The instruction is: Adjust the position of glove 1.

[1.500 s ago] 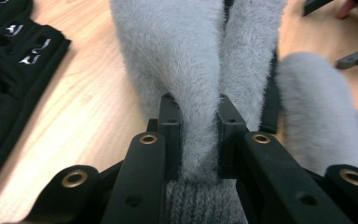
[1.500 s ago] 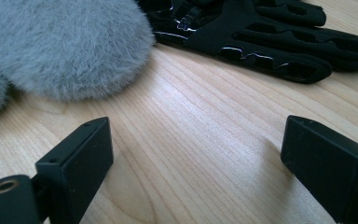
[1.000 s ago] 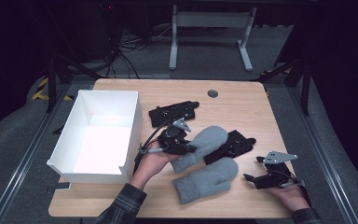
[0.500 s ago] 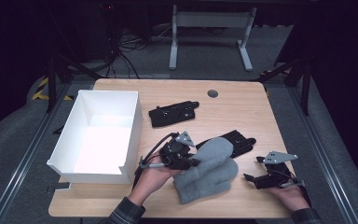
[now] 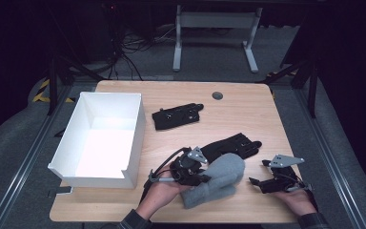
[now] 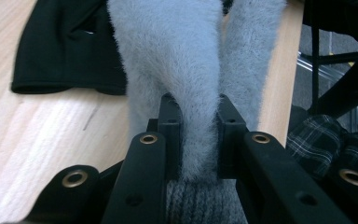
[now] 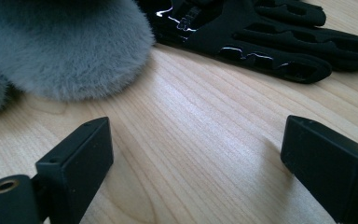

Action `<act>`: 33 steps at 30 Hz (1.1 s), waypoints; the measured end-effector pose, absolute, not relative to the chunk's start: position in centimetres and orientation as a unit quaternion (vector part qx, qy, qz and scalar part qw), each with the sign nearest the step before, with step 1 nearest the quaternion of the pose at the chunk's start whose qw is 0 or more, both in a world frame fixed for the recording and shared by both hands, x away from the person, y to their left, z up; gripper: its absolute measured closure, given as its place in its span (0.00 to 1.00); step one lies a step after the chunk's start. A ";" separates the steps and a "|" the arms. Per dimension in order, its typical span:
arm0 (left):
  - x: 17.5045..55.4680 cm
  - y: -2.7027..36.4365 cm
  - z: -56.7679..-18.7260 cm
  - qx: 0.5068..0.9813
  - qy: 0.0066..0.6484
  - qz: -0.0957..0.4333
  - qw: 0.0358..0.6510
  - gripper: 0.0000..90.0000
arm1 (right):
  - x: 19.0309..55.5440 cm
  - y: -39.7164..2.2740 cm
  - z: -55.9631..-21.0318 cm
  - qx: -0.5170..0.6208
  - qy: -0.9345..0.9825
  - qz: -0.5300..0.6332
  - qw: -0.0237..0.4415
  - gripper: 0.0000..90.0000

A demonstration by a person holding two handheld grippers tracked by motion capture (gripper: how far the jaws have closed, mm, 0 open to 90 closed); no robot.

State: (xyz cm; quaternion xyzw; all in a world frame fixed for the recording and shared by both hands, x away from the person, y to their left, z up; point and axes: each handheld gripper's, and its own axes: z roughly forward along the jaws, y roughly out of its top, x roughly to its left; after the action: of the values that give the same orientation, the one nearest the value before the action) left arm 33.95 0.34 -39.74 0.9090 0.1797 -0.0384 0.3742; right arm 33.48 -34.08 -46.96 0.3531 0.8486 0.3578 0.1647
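Two grey fuzzy mittens [image 5: 217, 179] lie one on top of the other near the table's front edge. My left gripper [image 5: 204, 175] is shut on the upper mitten [image 6: 186, 60] near its knitted cuff, and the second mitten [image 6: 256, 42] shows just beside it. A black glove [image 5: 233, 145] lies just behind the mittens, partly under them. Another black glove [image 5: 177, 116] sits farther back at mid-table. My right gripper [image 5: 258, 172] rests to the right of the mittens, open [image 7: 196, 140] over bare wood. The mitten's edge [image 7: 65, 46] and the black glove [image 7: 261, 32] lie ahead of it.
A white open box [image 5: 136, 138] stands on the left part of the wooden table [image 5: 238, 109]. A small grey disc [image 5: 217, 95] is set in the tabletop at the back. The table's front edge runs just below both hands.
My left gripper has carried its grey mitten down and toward the front edge, onto the other mitten. The right gripper has stayed where it was.
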 end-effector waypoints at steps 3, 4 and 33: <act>33.9 0.1 -40.0 0.913 0.175 -0.032 0.366 0.86 | 33.5 -34.1 -47.0 0.353 0.849 0.358 0.165 0.10; 33.9 0.1 -40.2 0.915 0.174 -0.035 0.363 0.86 | 33.5 -34.1 -47.0 0.353 0.849 0.358 0.165 0.10; 34.2 2.2 -39.1 0.905 0.192 0.011 0.380 0.57 | 33.1 -33.7 -45.8 0.352 0.853 0.358 0.143 0.46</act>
State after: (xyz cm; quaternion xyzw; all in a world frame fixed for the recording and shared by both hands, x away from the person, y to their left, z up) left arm 34.20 2.18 -39.10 0.9050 0.1918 0.0112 0.3796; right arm 33.15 -33.75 -45.80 0.3518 0.8531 0.3580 0.1426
